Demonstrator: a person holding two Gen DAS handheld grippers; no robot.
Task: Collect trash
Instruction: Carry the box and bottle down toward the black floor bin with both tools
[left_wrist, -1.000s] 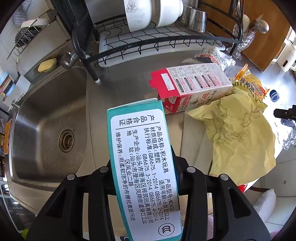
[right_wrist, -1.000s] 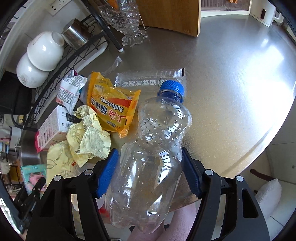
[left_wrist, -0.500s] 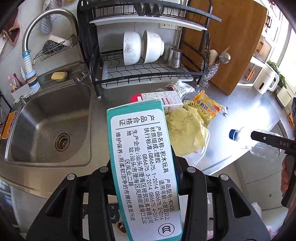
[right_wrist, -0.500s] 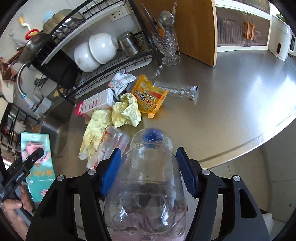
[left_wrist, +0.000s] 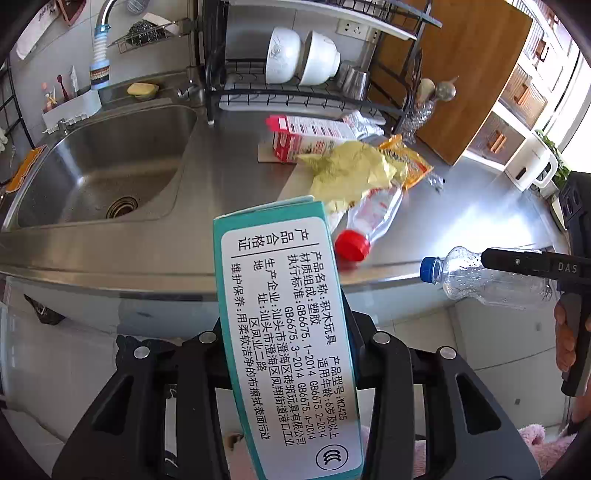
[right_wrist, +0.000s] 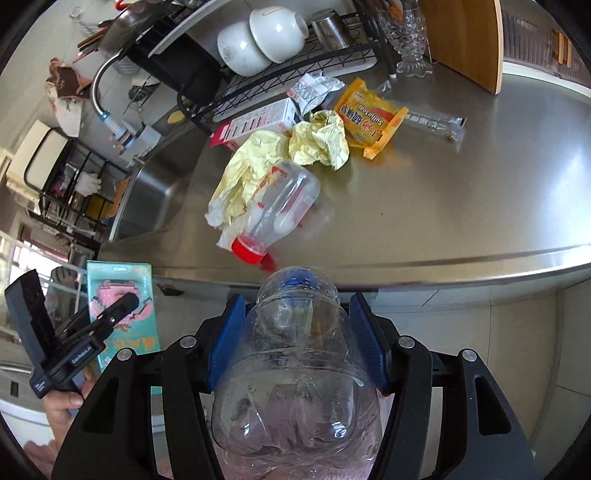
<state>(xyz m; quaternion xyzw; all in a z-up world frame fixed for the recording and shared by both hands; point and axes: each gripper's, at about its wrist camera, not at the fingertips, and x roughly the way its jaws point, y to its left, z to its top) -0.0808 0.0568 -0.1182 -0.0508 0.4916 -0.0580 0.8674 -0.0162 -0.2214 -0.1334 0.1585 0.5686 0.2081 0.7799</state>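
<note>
My left gripper (left_wrist: 286, 332) is shut on a teal toy box (left_wrist: 284, 332) and holds it off the counter's front edge; the box also shows in the right wrist view (right_wrist: 123, 310). My right gripper (right_wrist: 297, 332) is shut on a clear blue-capped bottle (right_wrist: 295, 369), also seen in the left wrist view (left_wrist: 487, 280), in the air before the counter. On the steel counter (right_wrist: 461, 206) lie a red-capped clear bottle (right_wrist: 280, 206), crumpled yellow paper (right_wrist: 321, 140), a red-white carton (right_wrist: 255, 123), an orange soap wrapper (right_wrist: 369, 114) and a clear wrapper (right_wrist: 432, 120).
A steel sink (left_wrist: 103, 170) lies at the left with a tap (left_wrist: 99, 55). A black dish rack (left_wrist: 295, 85) with white bowls (left_wrist: 303, 59) stands at the back. A wooden board (left_wrist: 461, 74) leans at the back right, a white kettle (left_wrist: 532, 170) beyond.
Both grippers have pulled back from the counter, off its front edge and lower, each still holding its item. The red-capped bottle has come into view.
</note>
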